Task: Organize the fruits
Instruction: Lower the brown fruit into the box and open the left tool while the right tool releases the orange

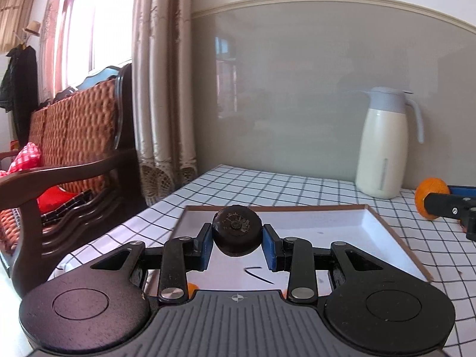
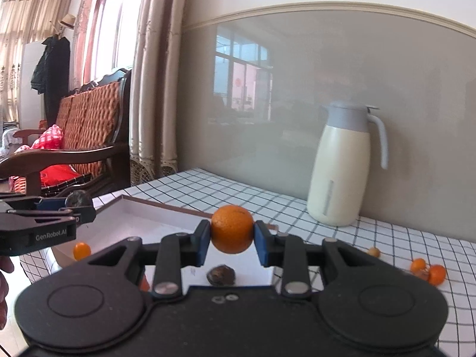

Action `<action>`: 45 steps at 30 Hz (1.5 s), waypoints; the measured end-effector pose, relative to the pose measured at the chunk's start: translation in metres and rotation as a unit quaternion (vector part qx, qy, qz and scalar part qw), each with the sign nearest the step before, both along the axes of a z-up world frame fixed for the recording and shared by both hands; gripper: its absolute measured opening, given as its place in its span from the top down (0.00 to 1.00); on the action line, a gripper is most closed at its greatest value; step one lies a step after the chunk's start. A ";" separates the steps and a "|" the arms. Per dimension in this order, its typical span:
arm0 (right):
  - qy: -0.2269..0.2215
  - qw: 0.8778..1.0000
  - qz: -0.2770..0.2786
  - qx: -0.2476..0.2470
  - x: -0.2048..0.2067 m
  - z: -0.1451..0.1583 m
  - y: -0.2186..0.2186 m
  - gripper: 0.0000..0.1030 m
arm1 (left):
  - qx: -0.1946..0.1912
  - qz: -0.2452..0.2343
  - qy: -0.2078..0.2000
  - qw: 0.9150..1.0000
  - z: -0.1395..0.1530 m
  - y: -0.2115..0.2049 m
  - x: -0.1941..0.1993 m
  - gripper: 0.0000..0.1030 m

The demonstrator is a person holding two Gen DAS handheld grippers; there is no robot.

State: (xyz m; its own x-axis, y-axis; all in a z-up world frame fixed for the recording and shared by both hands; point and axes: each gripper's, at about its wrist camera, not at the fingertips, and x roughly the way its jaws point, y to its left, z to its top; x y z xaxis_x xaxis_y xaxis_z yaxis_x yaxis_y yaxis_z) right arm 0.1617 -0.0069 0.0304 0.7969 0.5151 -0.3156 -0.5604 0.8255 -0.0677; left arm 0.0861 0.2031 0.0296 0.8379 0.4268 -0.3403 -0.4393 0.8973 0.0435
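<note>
1. Progress looks roughly halfway, I'd say. The shallow white tray point(image 2: 154, 217) already has a small orange fruit point(image 2: 81, 250) near its left side and a dark wrinkly fruit point(image 2: 221, 275) at its near edge, so some sorting is done.

2. What's left: a little cluster of small orange fruits point(image 2: 428, 270) sits loose on the checked surface point(image 2: 386, 238) off to the right, well apart from the tray. Those need collecting, plus the two pieces in hand.

3. Left gripper point(image 1: 237, 242): jaws closed most of the way onto a dark round fruit point(image 1: 237, 230), blue pads pressed on both sides. It's held above the tray's near half, not resting on it as far as I can tell.

4. Right gripper point(image 2: 232, 239): jaws clamped on an orange point(image 2: 232, 229), pads touching either side, held up over the tray's right part.

5. Both fruits look firmly pinched at their widest part, so I'd guess the drop-off into the tray is the step in hand.

6. The cream thermos jug point(image 2: 342, 172) stands by the wall, well clear.
</note>
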 end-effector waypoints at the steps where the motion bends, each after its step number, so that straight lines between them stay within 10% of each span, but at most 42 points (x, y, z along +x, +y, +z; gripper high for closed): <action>1: -0.001 1.000 0.003 0.000 0.002 0.001 0.004 0.77 | 0.000 0.004 0.000 1.000 0.000 0.004 0.002 0.66; 45: 0.081 0.996 0.017 -0.034 0.096 -0.033 0.045 0.77 | -0.045 0.025 0.062 0.997 -0.031 0.064 0.082 0.66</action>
State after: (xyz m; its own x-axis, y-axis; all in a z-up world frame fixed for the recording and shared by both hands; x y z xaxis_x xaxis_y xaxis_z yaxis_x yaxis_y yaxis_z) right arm 0.2577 0.0384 -0.0023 0.7151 0.5139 -0.4738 -0.5964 0.8021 -0.0301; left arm 0.1676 0.2671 -0.0014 0.7661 0.4300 -0.4777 -0.4795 0.8773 0.0208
